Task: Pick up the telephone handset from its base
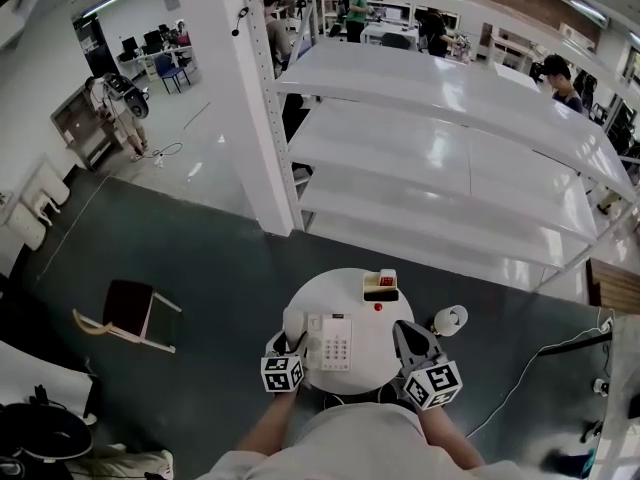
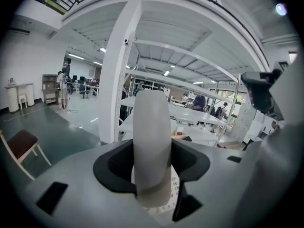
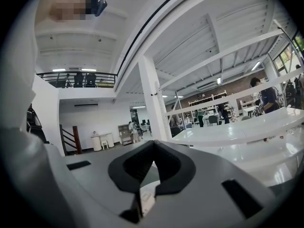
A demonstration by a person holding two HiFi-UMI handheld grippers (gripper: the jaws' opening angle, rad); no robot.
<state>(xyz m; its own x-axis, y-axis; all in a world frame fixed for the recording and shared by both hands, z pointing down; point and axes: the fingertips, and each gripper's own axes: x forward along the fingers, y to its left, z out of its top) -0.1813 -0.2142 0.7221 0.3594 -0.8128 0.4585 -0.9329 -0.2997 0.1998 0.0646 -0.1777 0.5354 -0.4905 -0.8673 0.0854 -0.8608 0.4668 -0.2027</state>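
Note:
The white telephone handset (image 1: 295, 324) is lifted off the left side of its white keypad base (image 1: 333, 344) on the round white table (image 1: 350, 293). My left gripper (image 1: 297, 341) is shut on it. In the left gripper view the handset (image 2: 152, 127) stands upright between the dark pads, and my left gripper (image 2: 152, 167) grips its lower part, with keypad buttons (image 2: 174, 188) showing below. My right gripper (image 1: 403, 329) hovers at the table's right edge beside the base. In the right gripper view its jaw tips (image 3: 152, 146) meet with nothing between them.
A red and white box (image 1: 381, 285) and a small red dot (image 1: 378, 307) sit at the table's far side. A white cup-like thing (image 1: 450, 320) stands just right of the table. A wooden chair (image 1: 130, 313) is on the left and white shelving (image 1: 450, 138) stands behind.

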